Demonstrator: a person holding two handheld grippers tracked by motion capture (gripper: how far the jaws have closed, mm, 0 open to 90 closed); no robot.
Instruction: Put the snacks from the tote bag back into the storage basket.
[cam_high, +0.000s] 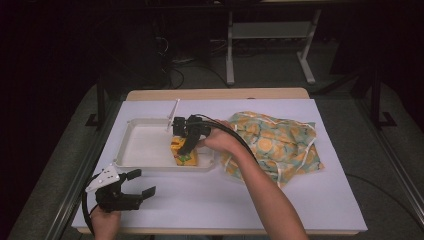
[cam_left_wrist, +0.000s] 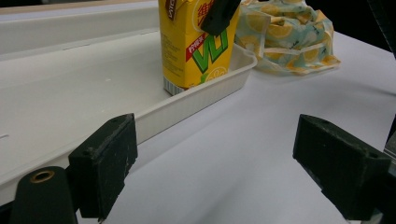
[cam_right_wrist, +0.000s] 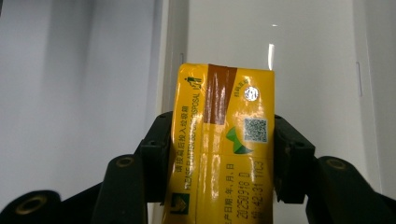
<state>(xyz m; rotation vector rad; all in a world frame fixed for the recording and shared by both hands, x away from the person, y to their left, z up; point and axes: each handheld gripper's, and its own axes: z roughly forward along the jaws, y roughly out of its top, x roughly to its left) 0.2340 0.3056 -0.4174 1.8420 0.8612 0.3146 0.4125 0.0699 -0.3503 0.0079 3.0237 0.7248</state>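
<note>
1. Overhead, high view: right gripper is clamped on the yellow drink carton, which sits directly under its jaws in the near right corner of the white tray. Carton looks upright, base on the tray floor. Patterned cloth bag lies just behind the right hand, on the white table cover, outside the tray. Left gripper rests low near the table's front edge, jaws spread wide with nothing between them; the tray's near rim is just ahead of it, carton well apart up and to its right.

2. Left gripper view: both black jaws stand far apart over bare table cover, nothing in the gap. Tray rim runs diagonally ahead of the left jaw. Carton stands upright inside the tray corner, ahead and slightly left of centre; a black jaw of the other gripper presses on its upper part. Cloth bag sits beyond the carton, to the right.

3. Right gripper view: carton fills the gap between the jaws, both pads pressed flat against its narrow sides, so a firm grip. Printed top face with brown strip and QR code points at the camera. Tray floor lies beyond the carton.
</note>
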